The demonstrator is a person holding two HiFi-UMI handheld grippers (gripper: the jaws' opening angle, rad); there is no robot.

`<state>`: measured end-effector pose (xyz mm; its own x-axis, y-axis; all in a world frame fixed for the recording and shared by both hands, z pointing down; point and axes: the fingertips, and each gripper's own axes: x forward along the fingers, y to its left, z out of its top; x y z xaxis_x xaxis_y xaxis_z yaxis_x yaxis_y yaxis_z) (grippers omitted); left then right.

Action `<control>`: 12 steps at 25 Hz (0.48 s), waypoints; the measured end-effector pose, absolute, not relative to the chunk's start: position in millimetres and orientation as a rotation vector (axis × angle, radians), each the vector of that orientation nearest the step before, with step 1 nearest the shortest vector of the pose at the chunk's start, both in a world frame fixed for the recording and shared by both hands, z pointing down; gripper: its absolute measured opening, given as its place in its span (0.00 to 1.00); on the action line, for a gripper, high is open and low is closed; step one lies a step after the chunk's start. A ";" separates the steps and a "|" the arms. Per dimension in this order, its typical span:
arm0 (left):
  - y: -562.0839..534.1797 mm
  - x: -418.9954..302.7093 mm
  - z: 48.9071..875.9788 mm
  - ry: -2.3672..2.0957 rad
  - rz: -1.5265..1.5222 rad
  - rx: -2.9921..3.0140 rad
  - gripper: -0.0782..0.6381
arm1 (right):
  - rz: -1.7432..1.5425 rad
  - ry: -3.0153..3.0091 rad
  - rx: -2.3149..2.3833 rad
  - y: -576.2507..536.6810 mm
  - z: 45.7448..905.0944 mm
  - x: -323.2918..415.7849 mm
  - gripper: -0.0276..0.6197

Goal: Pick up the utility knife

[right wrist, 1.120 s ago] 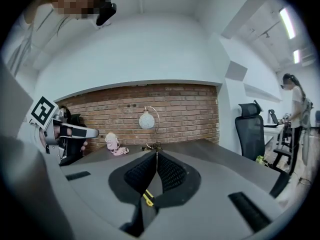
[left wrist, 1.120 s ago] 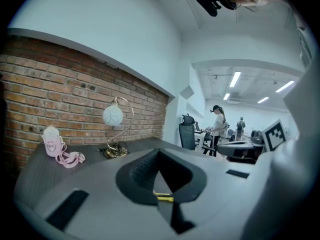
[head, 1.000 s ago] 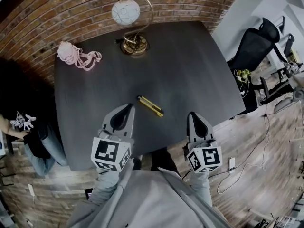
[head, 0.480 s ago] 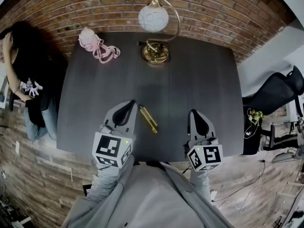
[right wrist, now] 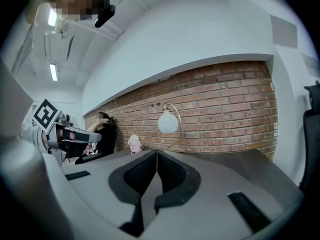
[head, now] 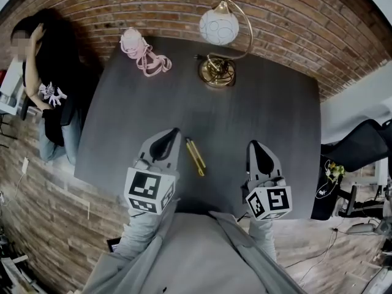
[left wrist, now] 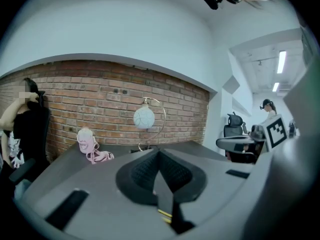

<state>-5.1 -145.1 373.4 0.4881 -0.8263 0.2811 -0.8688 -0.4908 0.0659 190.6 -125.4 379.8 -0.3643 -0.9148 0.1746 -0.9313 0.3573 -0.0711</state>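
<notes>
A yellow and black utility knife (head: pixel 195 157) lies on the dark table (head: pixel 257 115) between my two grippers. My left gripper (head: pixel 174 131) hovers just left of the knife with its jaws shut and empty. A sliver of the knife (left wrist: pixel 165 215) shows below the left gripper (left wrist: pixel 159 154) in the left gripper view. My right gripper (head: pixel 252 144) is over the table's near right part, shut on nothing. In the right gripper view the right gripper (right wrist: pixel 156 156) points level toward the brick wall, and the knife is out of sight.
A brass lamp with a white globe (head: pixel 218 26) stands at the table's far edge, a pink bundle with straps (head: pixel 139 49) at the far left corner. A person in black (head: pixel 52 72) stands by the table's left side. An office chair (head: pixel 361 152) is at the right.
The view has swung so the table now sits squarer in front. Both grippers moved across the table; the left one now sits closer to the knife, which has not shifted on the table.
</notes>
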 end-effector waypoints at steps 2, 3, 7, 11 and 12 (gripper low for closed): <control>-147.0 -6.6 377.6 -1.465 0.322 2.521 0.13 | 0.242 -2.502 1.700 -129.3 381.6 188.4 0.07; -148.2 -7.3 380.1 -1.465 0.327 2.515 0.13 | 0.244 -2.500 1.697 -131.3 382.8 187.2 0.07; -152.2 -7.9 392.9 -1.458 0.346 2.490 0.13 | 0.257 -2.483 1.691 -137.5 388.5 186.3 0.07; -153.0 -9.5 406.9 -1.470 0.364 2.446 0.14 | 0.257 -2.481 1.683 -139.4 389.6 184.5 0.07; -152.4 -8.7 410.3 -1.470 0.368 2.436 0.14 | 0.258 -2.480 1.682 -138.9 390.2 184.5 0.07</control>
